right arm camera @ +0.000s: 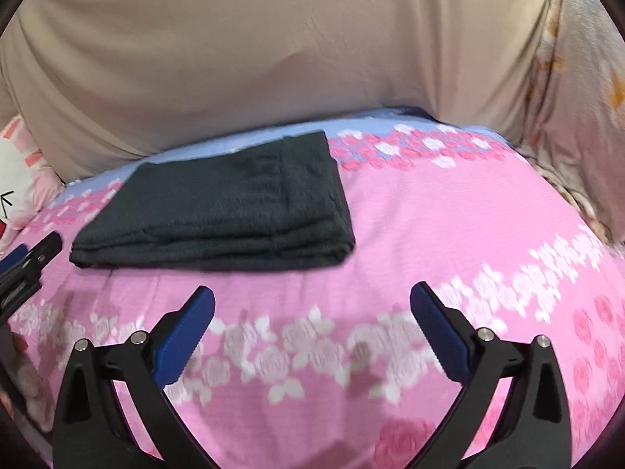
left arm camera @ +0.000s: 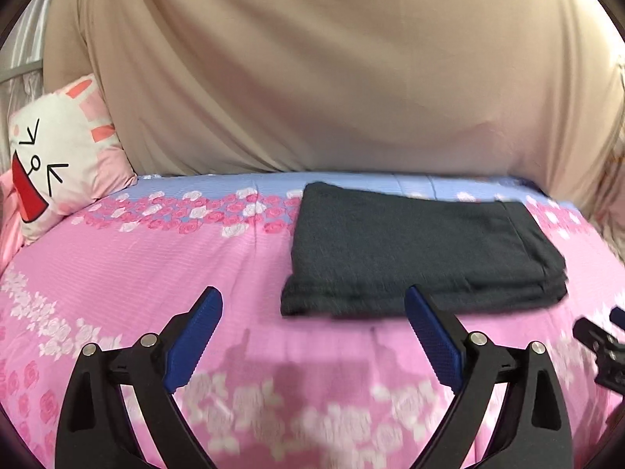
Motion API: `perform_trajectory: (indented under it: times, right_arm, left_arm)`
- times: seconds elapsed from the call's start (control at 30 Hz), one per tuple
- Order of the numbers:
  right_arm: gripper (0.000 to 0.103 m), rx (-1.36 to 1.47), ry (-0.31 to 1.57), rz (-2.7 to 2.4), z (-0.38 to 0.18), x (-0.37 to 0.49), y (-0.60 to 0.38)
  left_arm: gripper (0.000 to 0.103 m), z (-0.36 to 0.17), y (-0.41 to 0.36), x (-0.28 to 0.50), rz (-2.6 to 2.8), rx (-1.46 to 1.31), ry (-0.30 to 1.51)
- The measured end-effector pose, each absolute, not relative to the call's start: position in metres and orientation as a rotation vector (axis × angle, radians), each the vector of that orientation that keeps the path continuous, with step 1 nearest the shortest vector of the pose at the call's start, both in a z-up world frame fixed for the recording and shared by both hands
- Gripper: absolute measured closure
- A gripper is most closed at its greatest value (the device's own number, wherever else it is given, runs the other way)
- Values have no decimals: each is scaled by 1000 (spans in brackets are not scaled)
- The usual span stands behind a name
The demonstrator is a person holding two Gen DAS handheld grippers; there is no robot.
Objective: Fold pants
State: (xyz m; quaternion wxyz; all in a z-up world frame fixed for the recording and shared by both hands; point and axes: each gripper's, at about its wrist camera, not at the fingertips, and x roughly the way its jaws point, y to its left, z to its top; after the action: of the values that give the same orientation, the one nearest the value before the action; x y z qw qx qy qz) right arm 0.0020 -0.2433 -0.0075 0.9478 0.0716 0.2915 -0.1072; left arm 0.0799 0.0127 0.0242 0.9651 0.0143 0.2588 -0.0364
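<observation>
Dark grey pants (left arm camera: pixel 422 250) lie folded into a flat rectangle with stacked layers on the pink floral bed sheet (left arm camera: pixel 156 265). They also show in the right wrist view (right arm camera: pixel 226 203), left of centre. My left gripper (left arm camera: pixel 312 312) is open and empty, hovering just in front of the pants' near left corner. My right gripper (right arm camera: pixel 312 305) is open and empty, in front of the pants' near right corner. The right gripper's tip (left arm camera: pixel 601 344) shows at the right edge of the left wrist view, and the left gripper's tip (right arm camera: pixel 27 265) at the left edge of the right wrist view.
A beige cloth (left arm camera: pixel 312 70) hangs behind the bed along its far edge. A white and pink rabbit pillow (left arm camera: pixel 58 164) lies at the far left. A pale floral pillow (right arm camera: pixel 578 117) stands at the far right.
</observation>
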Motion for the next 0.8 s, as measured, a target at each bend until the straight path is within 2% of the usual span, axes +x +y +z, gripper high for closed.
perform_trajectory:
  times: [0.13,0.47,0.8]
  right_arm:
    - [5,155,593,-213,-8,-10,-241]
    - [5,167,625,-217,-14,-11,-244]
    - [5,172,621,-231,-13,-12,-243]
  left_arm:
    - [10,19,8,68,-48,75,571]
    - [11,9,23,75,-76,-32,661]
    - [11,7,19,70,-86,0,649]
